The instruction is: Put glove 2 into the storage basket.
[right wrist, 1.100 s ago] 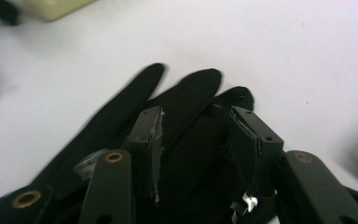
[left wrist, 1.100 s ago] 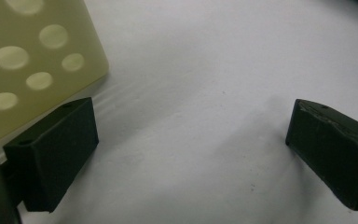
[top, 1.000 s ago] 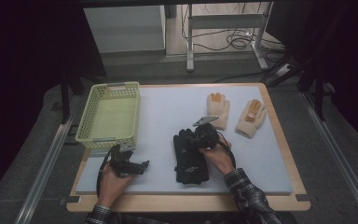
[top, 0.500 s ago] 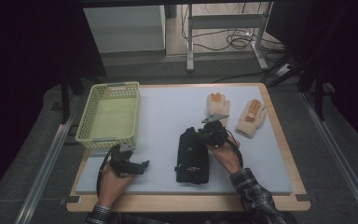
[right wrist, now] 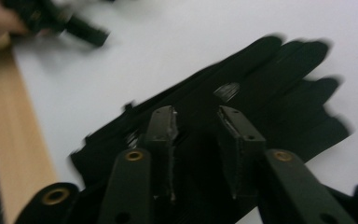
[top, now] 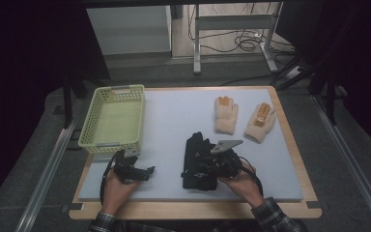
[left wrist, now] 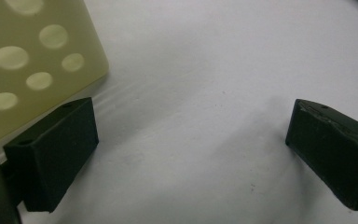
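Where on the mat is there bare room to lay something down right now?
Free: the stretch between the basket and the tan mittens, and the mat's right front corner. Crowded: the front middle, where the black gloves lie under the right hand-held gripper.

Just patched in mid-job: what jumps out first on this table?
The black gloves lie stacked at the near middle of the white mat, with the right gripper over their cuff end, its jaws just opening and a gap between the pads. Two cream gloves lie side by side at the far right. A yellow-green basket sits empty at the left edge, the left gripper open just in front of it.
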Available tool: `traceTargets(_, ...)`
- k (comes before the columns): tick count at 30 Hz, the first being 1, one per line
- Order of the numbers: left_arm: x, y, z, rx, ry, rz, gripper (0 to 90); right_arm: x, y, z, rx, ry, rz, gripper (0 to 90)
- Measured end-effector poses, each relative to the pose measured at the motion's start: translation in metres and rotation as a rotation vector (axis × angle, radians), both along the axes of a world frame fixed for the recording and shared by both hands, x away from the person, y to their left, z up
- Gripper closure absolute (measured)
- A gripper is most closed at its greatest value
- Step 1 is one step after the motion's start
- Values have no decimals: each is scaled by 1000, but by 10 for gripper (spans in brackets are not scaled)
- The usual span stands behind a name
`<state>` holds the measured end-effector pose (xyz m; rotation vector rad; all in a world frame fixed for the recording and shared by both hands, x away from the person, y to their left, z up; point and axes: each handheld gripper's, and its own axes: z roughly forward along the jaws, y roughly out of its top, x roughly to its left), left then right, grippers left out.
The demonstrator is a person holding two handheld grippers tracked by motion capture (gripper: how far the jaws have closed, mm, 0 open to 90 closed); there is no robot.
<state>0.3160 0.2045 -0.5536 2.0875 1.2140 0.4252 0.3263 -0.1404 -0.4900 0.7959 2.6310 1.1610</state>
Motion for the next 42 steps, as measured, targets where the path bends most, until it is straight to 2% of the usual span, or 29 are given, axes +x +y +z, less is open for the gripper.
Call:
traceTargets(2, 0, 0, 0, 0, -1, -1, 23, -5, 1, -5, -5, 14, 14, 605)
traceTargets(5, 0, 0, 0, 0, -1, 0, 23, -9, 3, -14, -42, -6, 17, 633)
traceTargets(7, 0, 0, 0, 0, -1, 0, 23, -9, 4, -18, -42, 14, 20, 752)
traceTargets(8, 0, 0, 0, 0, -1, 0, 23, -9, 4, -20, -52, 10, 16, 813)
traceTargets(10, 0, 0, 0, 0, -1, 0, 23, -9, 4, -19, -47, 9, 12, 867)
traceTargets(14, 0, 0, 0, 0, 0, -1, 23, -9, 5, -8, -8, 18, 21, 875)
traceTargets(19, 0, 0, 0, -1, -1, 0, 23, -9, 18, 5, 24, -14, 43, 875)
traceTargets(21, 0, 0, 0, 0, 0, -1, 23, -8, 24, 1, -4, -19, 52, 875)
traceTargets(24, 0, 0, 0, 0, -1, 0, 23, -6, 26, -10, -31, 0, 49, 863)
traceTargets(25, 0, 0, 0, -1, 0, 2, 23, -6, 24, -13, -30, 1, 46, 852)
traceTargets(27, 0, 0, 0, -1, 0, 2, 23, -6, 17, -11, 7, 5, 44, 766)
traceTargets(29, 0, 0, 0, -2, 1, 2, 23, -7, 10, -5, 20, -23, 23, 680)
traceTargets(32, 0, 0, 0, 1, 0, -1, 23, -7, -4, 3, 26, -53, -13, 647)
traceTargets(34, 0, 0, 0, 1, -1, -1, 23, -5, -18, 1, 18, -64, -44, 666)
traceTargets(37, 0, 0, 0, 2, -1, -1, 23, -4, -38, -12, 20, -41, -82, 778)
traceTargets(42, -2, 0, 1, 3, -4, -2, 30, -6, -44, -32, 4, -17, -67, 862)
